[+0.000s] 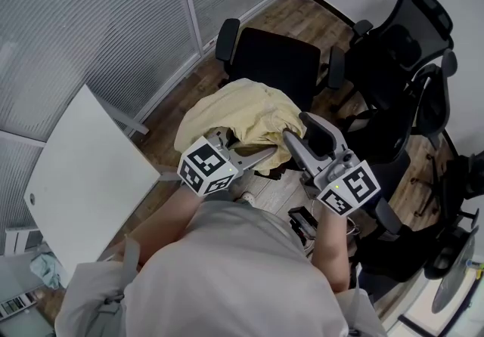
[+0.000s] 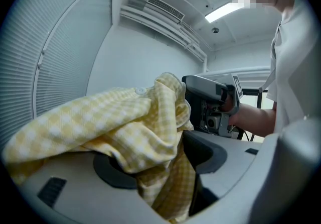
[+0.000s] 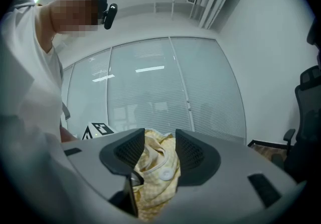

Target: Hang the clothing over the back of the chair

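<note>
A yellow checked garment point(image 1: 242, 112) lies draped over the back of a black office chair point(image 1: 276, 63), just in front of me. My left gripper point(image 1: 261, 153) reaches into its near left side. In the left gripper view the cloth point(image 2: 125, 127) lies over one pad and hangs down between the jaws, which stand wide apart and open. My right gripper point(image 1: 301, 130) is at the garment's right edge. In the right gripper view a fold with a white button point(image 3: 165, 172) hangs loose between its spread pads point(image 3: 193, 155), which do not press on it.
A white table point(image 1: 83, 169) stands at the left, beside a glass partition with blinds point(image 1: 113, 18). Several black mesh chairs point(image 1: 401, 56) crowd the right side. The floor point(image 1: 302, 14) is wood. My own torso fills the lower part of the head view.
</note>
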A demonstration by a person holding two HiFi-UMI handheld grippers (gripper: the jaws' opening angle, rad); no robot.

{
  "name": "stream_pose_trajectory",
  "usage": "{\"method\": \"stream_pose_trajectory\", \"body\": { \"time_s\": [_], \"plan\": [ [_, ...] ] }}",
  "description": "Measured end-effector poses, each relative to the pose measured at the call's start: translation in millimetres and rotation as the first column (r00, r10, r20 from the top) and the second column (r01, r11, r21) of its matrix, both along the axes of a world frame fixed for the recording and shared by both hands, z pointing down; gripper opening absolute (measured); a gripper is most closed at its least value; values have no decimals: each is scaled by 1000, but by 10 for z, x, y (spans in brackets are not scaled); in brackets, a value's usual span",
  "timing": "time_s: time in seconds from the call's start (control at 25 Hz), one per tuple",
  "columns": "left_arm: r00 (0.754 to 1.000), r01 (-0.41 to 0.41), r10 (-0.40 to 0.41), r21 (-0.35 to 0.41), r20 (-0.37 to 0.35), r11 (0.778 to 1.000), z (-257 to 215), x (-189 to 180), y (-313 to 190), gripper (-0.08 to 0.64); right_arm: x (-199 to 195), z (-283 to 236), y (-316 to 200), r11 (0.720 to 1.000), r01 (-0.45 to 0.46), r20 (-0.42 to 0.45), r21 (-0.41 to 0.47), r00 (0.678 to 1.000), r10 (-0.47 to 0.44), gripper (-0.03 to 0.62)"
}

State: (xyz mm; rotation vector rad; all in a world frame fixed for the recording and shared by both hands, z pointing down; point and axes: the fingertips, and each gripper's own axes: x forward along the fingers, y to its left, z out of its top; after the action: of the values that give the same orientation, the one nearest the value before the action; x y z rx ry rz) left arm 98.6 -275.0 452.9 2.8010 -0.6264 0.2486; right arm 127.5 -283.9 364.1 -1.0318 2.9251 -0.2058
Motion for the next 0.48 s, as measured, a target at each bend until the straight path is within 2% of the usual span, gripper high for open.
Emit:
{"method": "stream_pose_trajectory", "body": {
  "time_s": [0.24,0.36,0.48],
  "plan": [
    [1000,2,-2,1,3,1000,-1,-4,8,270,-145,41,89,998,69,-25,-15,997,-69,203],
    [1000,0,0,2,8,1000,5,-9,12,273,-207,146,106,997,82,-116,-15,990,-83,227],
    [1000,-6,6,3,14,1000,3,-3,34,279,-180,269,57,999,35,-202,-20,979,-38,229]
  ]
}}
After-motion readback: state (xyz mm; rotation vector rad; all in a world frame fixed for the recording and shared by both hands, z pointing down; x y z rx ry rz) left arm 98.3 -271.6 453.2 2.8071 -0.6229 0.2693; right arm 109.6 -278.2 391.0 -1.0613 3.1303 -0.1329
